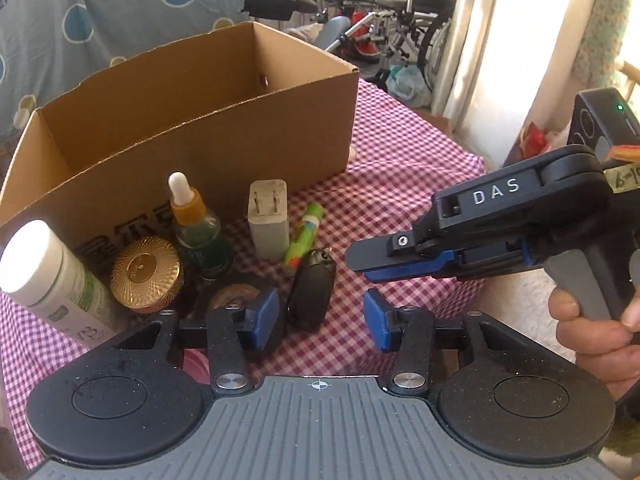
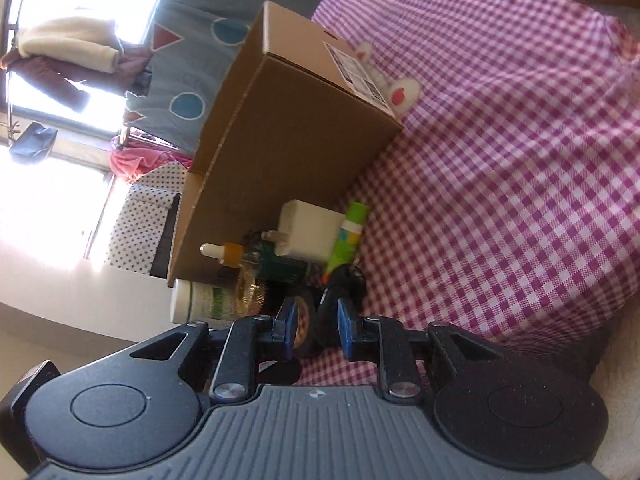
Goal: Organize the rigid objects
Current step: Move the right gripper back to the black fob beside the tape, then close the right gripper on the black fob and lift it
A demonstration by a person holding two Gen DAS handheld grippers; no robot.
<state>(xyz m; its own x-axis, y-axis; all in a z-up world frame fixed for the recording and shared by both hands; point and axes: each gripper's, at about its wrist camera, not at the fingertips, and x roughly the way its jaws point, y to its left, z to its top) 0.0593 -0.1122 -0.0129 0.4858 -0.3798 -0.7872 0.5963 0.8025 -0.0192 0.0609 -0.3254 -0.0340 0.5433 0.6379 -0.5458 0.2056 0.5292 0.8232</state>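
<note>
An open cardboard box (image 1: 224, 148) (image 2: 300, 140) stands on a pink checked cloth (image 1: 400, 168). In front of it are a white bottle (image 1: 44, 272), a gold-lidded jar (image 1: 144, 276), a dropper bottle (image 1: 192, 220), a white charger (image 1: 268, 220), a green tube (image 1: 306, 232) and a black fob-like object (image 1: 312, 296). My left gripper (image 1: 320, 316) is open, its pads either side of the black object and not pressing it. A tape roll (image 1: 232, 296) lies partly under its left finger. My right gripper (image 1: 356, 264) (image 2: 318, 324) is shut and holds nothing, just right of the black object.
A hand (image 1: 588, 320) holds the right gripper's handle. Wheelchairs (image 1: 392, 20) and a curtain (image 1: 500, 40) stand beyond the table. A white plush toy (image 2: 400, 92) lies behind the box. Open checked cloth (image 2: 500, 160) spreads to the right of the objects.
</note>
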